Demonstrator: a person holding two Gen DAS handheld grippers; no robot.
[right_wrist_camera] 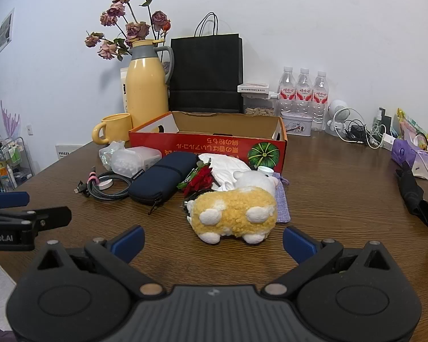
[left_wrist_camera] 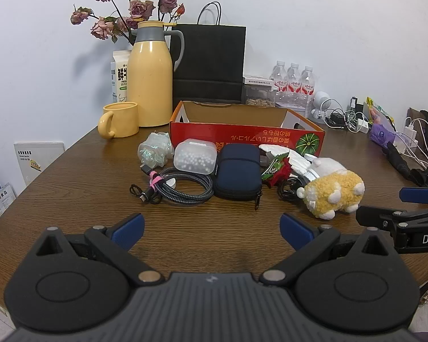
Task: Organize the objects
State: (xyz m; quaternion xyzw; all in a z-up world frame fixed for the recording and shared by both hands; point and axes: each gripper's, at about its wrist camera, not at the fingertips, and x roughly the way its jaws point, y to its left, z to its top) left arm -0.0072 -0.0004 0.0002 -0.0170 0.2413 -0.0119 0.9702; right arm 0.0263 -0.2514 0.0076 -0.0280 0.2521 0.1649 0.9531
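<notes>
An open red cardboard box [left_wrist_camera: 242, 139] [right_wrist_camera: 208, 145] stands mid-table. In front of it lie a crumpled clear wrap [left_wrist_camera: 154, 149], a clear case of white beads [left_wrist_camera: 195, 156] [right_wrist_camera: 134, 161], a coiled braided cable [left_wrist_camera: 182, 189] [right_wrist_camera: 108, 189], a navy zip pouch [left_wrist_camera: 238, 173] [right_wrist_camera: 162, 178], a red artificial flower [left_wrist_camera: 276, 172] [right_wrist_camera: 199, 179], white wings [left_wrist_camera: 288, 156] [right_wrist_camera: 228, 168] and a yellow-and-white plush [left_wrist_camera: 332, 196] [right_wrist_camera: 234, 213]. My left gripper [left_wrist_camera: 212, 230] is open over bare wood, short of the cable and pouch. My right gripper [right_wrist_camera: 214, 242] is open just short of the plush.
A yellow mug [left_wrist_camera: 119, 124], yellow thermos [left_wrist_camera: 151, 74], dried roses, milk carton, black paper bag [left_wrist_camera: 208, 62], snack container and three water bottles [left_wrist_camera: 292, 81] stand behind the box. Chargers, cables and a purple pack [right_wrist_camera: 405, 154] crowd the right edge, beside a folded black umbrella [right_wrist_camera: 413, 196].
</notes>
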